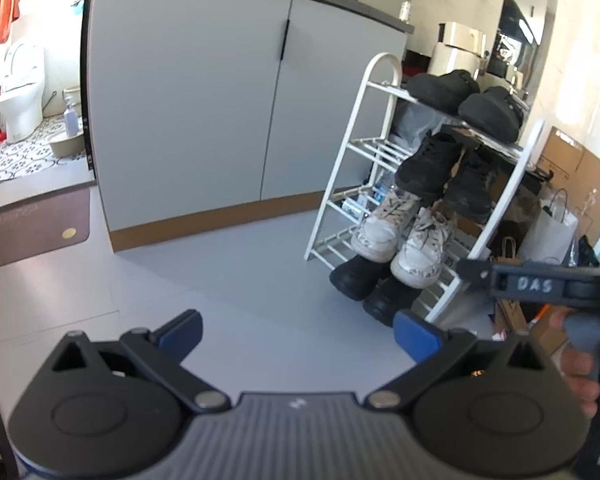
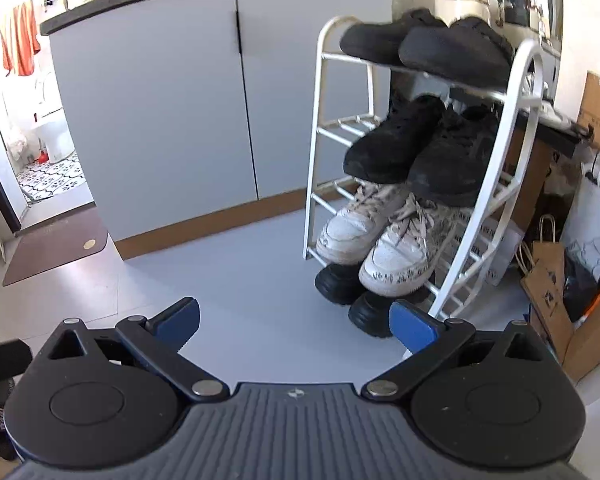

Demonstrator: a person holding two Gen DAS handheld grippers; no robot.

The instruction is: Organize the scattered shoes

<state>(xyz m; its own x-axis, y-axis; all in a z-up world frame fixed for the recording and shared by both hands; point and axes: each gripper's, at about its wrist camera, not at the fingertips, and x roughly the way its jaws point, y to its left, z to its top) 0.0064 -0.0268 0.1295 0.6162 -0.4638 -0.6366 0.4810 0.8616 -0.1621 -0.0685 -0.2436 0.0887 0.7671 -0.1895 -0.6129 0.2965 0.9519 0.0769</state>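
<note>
Showing both tools released, empty: left tool (image 1: 296, 334), right tool (image 2: 294, 322). Shoes all on white rack (image 2: 314, 184); white sneakers (image 2: 384, 240) overhang shelf edge, could be knocked off by careless bump.

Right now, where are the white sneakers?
The white sneakers sit on the white shoe rack, right of centre in both views, under black sneakers and above black boots.
</note>
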